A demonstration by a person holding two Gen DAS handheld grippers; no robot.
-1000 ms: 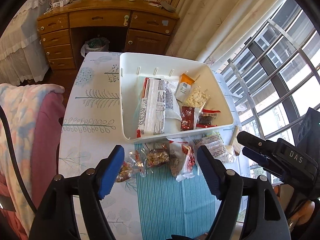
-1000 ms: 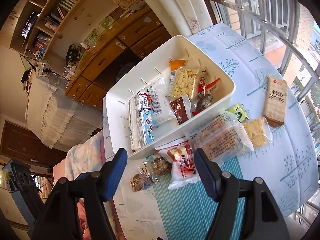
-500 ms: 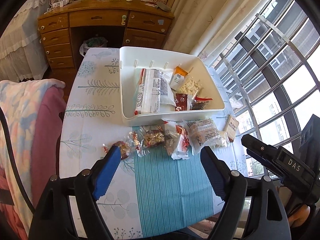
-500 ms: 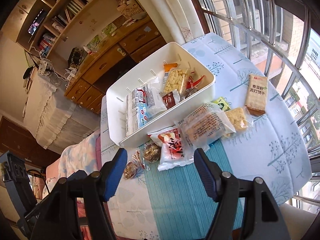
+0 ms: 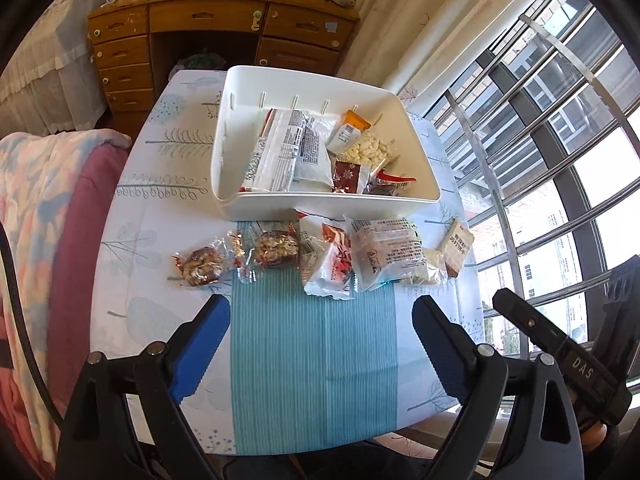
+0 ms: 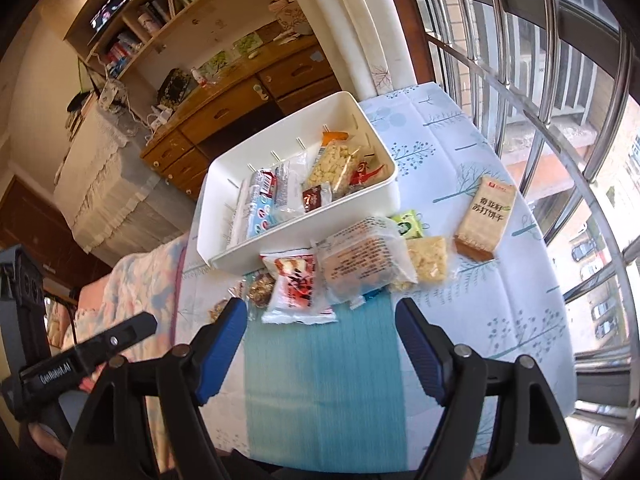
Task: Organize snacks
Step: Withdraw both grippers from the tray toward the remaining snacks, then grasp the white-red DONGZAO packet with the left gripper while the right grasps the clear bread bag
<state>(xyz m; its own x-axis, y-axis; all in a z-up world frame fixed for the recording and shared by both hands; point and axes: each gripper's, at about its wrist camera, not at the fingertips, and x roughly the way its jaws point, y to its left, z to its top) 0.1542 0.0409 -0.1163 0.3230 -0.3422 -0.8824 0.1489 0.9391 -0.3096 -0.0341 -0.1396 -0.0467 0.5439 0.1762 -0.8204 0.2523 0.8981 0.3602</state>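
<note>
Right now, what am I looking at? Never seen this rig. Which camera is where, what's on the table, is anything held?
No robot: a person holds a two-finger clamp in each hand, with a fisheye camera on each looking along its blue fingers. One picture is from the left gripper, one from the right gripper. Both have just been opening and hold nothing. On the tablecloth stands a white bin part-filled with snack packets; more wait outside it, including two nut bars, a red-and-white packet and a cracker pack.

Sunlit bedroom. Wooden desk [image 5: 224, 36] with drawers against the far wall, bookshelf [image 6: 168, 12] above. Cream curtain [image 5: 420, 40] beside a large barred window [image 5: 560, 140]. Lace-draped furniture [image 6: 108, 184] left; floral blanket [image 5: 36, 208] nearby.
</note>
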